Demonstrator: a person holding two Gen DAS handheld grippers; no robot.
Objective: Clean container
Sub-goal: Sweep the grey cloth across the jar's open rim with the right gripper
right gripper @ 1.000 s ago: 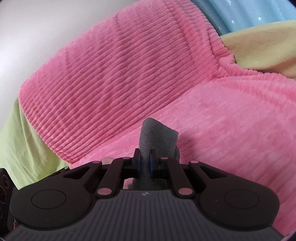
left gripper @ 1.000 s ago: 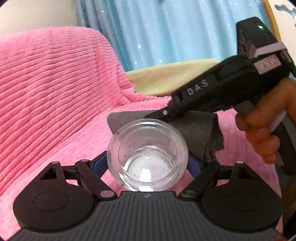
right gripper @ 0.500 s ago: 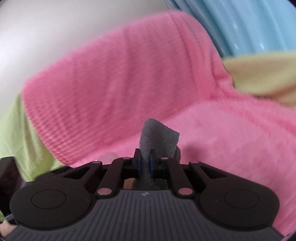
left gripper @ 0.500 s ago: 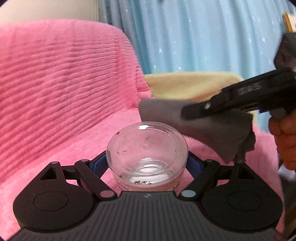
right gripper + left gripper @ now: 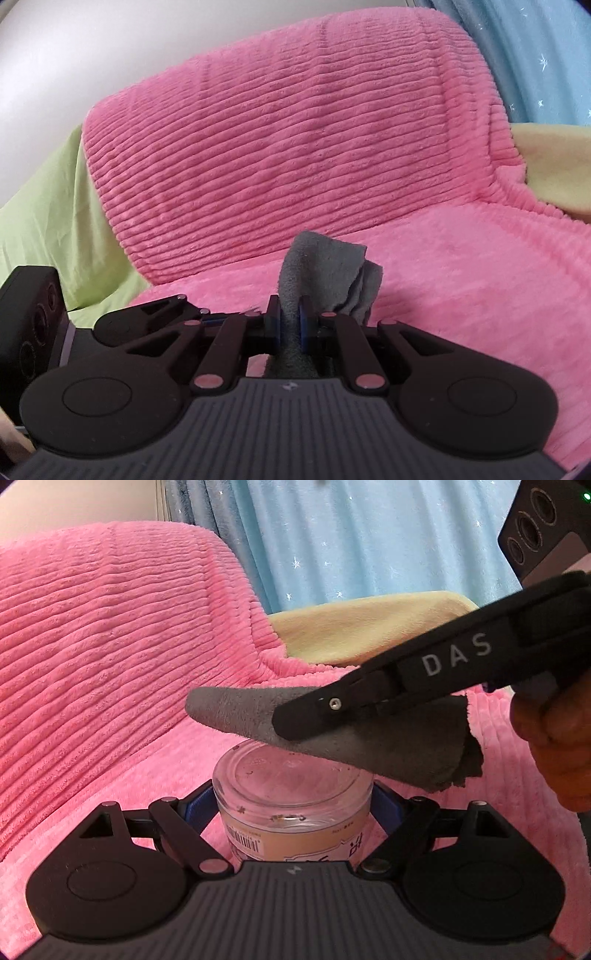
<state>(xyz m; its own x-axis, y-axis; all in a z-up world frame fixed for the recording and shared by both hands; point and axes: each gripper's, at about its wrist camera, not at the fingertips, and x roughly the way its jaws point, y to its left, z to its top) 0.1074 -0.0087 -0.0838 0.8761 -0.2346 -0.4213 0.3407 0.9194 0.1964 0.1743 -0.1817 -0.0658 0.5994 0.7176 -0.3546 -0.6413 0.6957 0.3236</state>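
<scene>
A clear glass jar (image 5: 291, 794) with a peach label and dark specks inside stands upright between my left gripper's blue pads (image 5: 197, 805). My left gripper (image 5: 291, 805) is shut on the jar. A grey cloth (image 5: 354, 734) hangs folded just over the jar's open mouth, covering its far right rim. My right gripper (image 5: 290, 325) is shut on that grey cloth (image 5: 325, 269); in the left wrist view its black body (image 5: 443, 664) reaches in from the right, held by a hand (image 5: 554, 738).
A pink ribbed blanket (image 5: 110, 646) covers the seat and backrest behind and below. A yellow cushion (image 5: 369, 624) and blue star curtain (image 5: 369, 535) lie beyond. Green fabric (image 5: 44, 214) is at the left in the right wrist view, where the left gripper's body (image 5: 140, 325) shows.
The jar has tipped from mouth-facing-camera to upright. The right gripper with the cloth has come in from the right and now hangs over the jar's mouth.
</scene>
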